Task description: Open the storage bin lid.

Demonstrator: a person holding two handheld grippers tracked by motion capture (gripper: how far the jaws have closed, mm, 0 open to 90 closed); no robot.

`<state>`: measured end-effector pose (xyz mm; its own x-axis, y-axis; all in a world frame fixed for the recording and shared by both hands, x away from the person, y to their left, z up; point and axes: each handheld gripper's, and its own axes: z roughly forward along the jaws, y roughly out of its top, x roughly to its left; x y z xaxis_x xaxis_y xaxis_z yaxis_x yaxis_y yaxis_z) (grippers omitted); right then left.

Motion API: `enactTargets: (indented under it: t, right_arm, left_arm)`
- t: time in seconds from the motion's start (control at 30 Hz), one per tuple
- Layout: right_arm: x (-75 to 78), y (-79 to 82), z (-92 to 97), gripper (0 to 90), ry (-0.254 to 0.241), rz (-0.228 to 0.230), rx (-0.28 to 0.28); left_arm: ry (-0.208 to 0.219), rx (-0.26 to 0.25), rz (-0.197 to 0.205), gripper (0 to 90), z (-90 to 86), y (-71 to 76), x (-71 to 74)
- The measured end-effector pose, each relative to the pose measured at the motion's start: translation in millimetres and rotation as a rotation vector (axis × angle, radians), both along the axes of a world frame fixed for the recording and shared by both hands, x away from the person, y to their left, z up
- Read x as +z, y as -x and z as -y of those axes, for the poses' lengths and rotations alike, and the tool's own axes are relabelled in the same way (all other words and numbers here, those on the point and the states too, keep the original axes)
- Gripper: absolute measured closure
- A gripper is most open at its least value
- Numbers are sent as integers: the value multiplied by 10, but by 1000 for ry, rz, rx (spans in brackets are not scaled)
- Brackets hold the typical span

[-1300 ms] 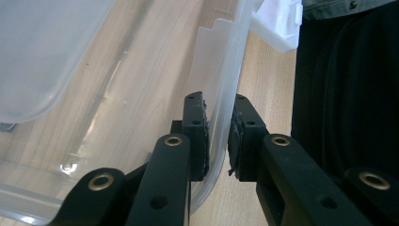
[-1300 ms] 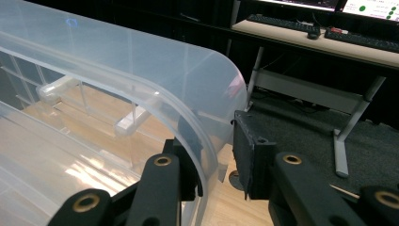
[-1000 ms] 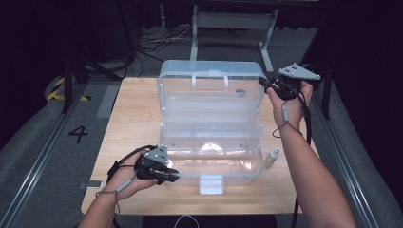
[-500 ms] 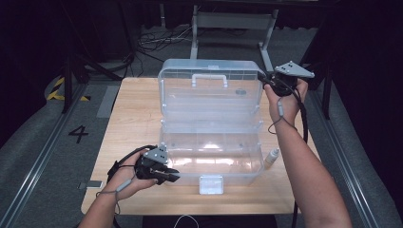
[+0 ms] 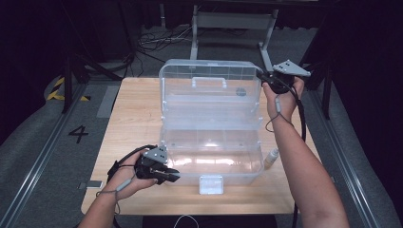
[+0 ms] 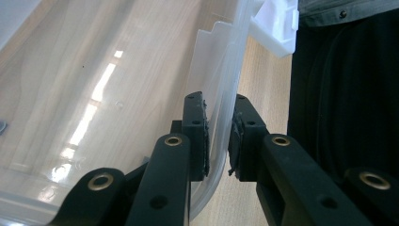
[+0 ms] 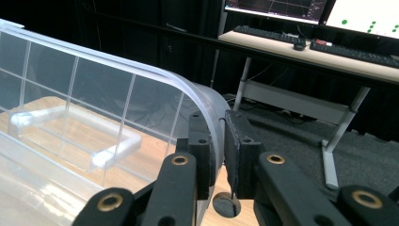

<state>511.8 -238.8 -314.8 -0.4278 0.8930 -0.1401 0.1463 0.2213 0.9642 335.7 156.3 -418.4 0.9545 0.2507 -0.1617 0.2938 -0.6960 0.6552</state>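
Note:
A clear plastic box stands open on the wooden table [image 5: 138, 118], its base [image 5: 211, 159] near me and its lid [image 5: 209, 95] upright behind. My left gripper [image 5: 173, 175] is shut on the base's front left wall [image 6: 221, 108], which runs between its pads. My right gripper [image 5: 260, 76] is at the lid's top right corner. Its jaws have just been closing, and they now clamp the lid's curved rim [image 7: 207, 101]. A handle [image 7: 94, 136] shows through the lid.
A small white bottle [image 5: 272, 156] stands on the table just right of the base. The box's white latch [image 5: 210, 184] hangs at its front. A metal frame [image 5: 233, 21] and cables lie beyond the table, and a desk with keyboards [image 7: 329, 47] stands farther back.
My right gripper has shifted slightly left and down onto the lid's corner, and its jaws have narrowed around the rim. The left gripper and the box have not moved.

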Motion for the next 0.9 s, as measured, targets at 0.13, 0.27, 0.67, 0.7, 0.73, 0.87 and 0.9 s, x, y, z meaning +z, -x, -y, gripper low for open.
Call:
enactTargets:
  t: [0.13,0.27,0.67,0.7,0.73,0.87,0.9]
  right_arm:
    - [-50,-60,8,824,-2,22,11]
    - [-75,-100,10,825,-2,30,15]
    - [-179,-232,8,834,-4,24,17]
    - [-179,-232,8,834,-4,24,17]
    - [-196,-247,14,834,-9,22,18]
    - [-229,-298,20,833,-12,16,26]
    - [-234,-308,20,833,-11,17,28]
  left_arm:
    - [3,1,-6,790,-5,-4,-2]
    - [5,-2,-5,790,-5,-9,-4]
    - [11,0,-17,789,-12,-14,-10]
    - [13,0,-21,789,-12,-16,-10]
    - [13,0,-22,789,-12,-17,-11]
    - [17,0,-22,788,-12,-18,-14]
    - [17,0,-23,789,-13,-19,-14]
